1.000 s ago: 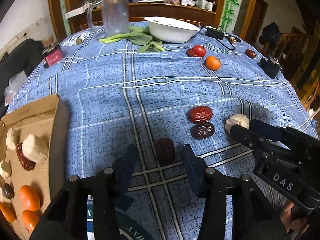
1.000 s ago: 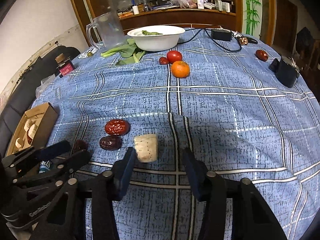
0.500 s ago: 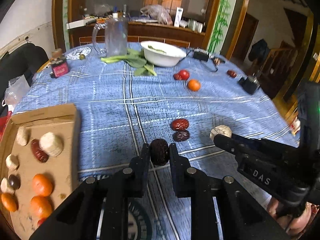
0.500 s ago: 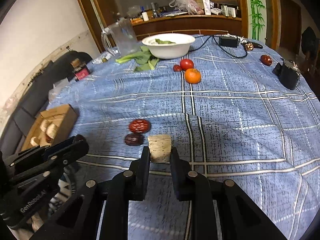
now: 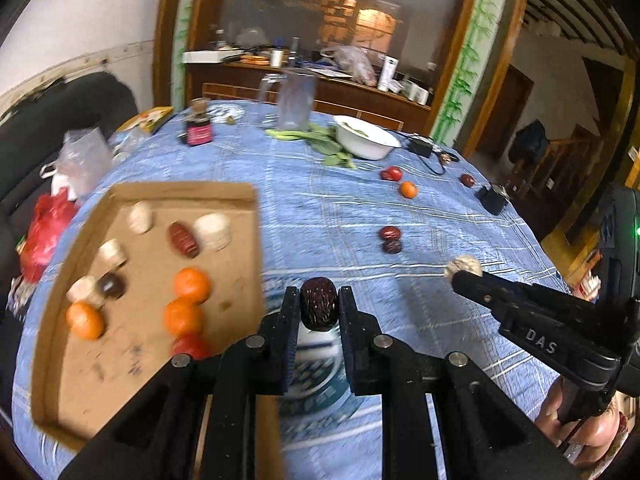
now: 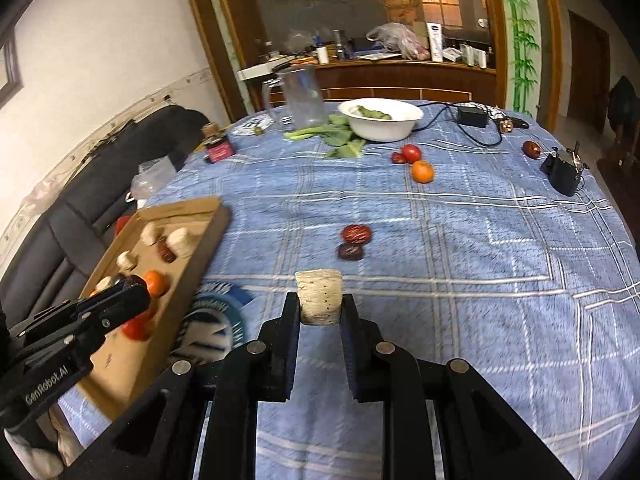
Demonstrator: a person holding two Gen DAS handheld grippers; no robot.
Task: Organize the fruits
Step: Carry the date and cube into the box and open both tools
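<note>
Two loads are in hand, one per tongs. The left tongs (image 5: 319, 307) are closed narrow on a dark red date (image 5: 318, 309), gripped across its short sides with its long axis running upright between the fingers. The right tongs (image 6: 319, 305) are closed narrow on a pale cut chunk (image 6: 319, 297), flat top upward, held by its lower half. Both loads are clear of the blue checked tabletop (image 6: 480, 240).

The governing relation: the cardboard tray (image 5: 240, 194) lies to the left of both tongs, at the left edge of the tabletop. In the left wrist view its right wall stands just beside the left tongs, so the left tongs are the nearer; the right tongs are well apart from it, with the left tongs between. In my judgement the date should go first, by a short leftward carry over the wall.

Tray contents noted: oranges (image 5: 191, 285), pale chunks and dark dates. The floor near the right wall, toward the near corner, appears bare and would suit a drop; blur prevents certainty.

Still loose mid-tabletop: two dates (image 6: 354, 241) touching. Toward the far edge: a tomato (image 6: 411, 153) and an orange (image 6: 422, 171) near the white bowl (image 6: 380, 120). A further dark fruit (image 6: 531, 149) lies by the right edge.
</note>
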